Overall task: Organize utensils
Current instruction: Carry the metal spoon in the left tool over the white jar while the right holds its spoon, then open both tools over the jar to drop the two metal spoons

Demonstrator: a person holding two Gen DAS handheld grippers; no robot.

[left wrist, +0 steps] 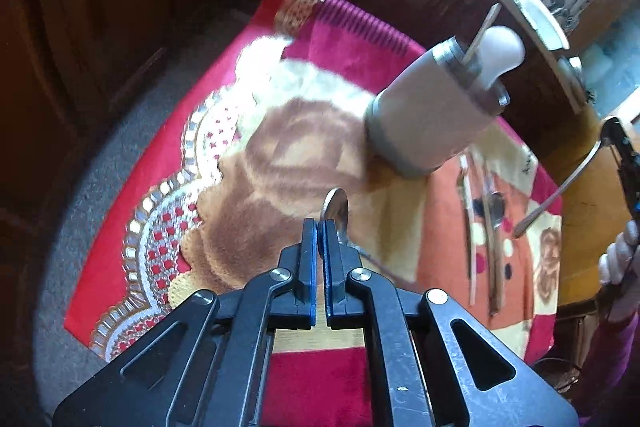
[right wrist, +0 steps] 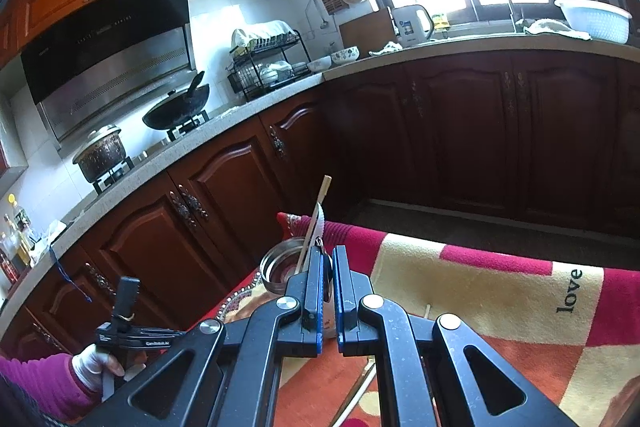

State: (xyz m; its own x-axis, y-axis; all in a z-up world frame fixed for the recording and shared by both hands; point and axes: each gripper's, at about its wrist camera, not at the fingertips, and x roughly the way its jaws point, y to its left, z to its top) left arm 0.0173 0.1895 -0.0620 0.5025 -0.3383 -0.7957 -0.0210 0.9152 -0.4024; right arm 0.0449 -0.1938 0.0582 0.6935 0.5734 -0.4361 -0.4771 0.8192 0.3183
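Observation:
My left gripper (left wrist: 320, 227) is shut on a metal spoon (left wrist: 335, 209) whose bowl sticks up past the fingertips, above the blanket. A cylindrical utensil holder (left wrist: 430, 115) stands to the right, holding a white utensil (left wrist: 502, 51) and a chopstick (left wrist: 482, 31). Chopsticks and a spoon (left wrist: 490, 223) lie on the blanket right of it. My right gripper (left wrist: 618, 143) shows at the far right, shut on a fork (left wrist: 560, 191). In the right wrist view my right gripper (right wrist: 328, 259) is shut on the fork's handle (right wrist: 327, 279), just in front of the holder (right wrist: 280, 269).
A patterned red and beige blanket (left wrist: 280, 163) covers the table. Dark wooden kitchen cabinets (right wrist: 460, 131) and a counter with a wok (right wrist: 176, 111), pot (right wrist: 100, 155) and dish rack (right wrist: 268, 67) stand beyond. My left gripper (right wrist: 120, 331) shows at lower left.

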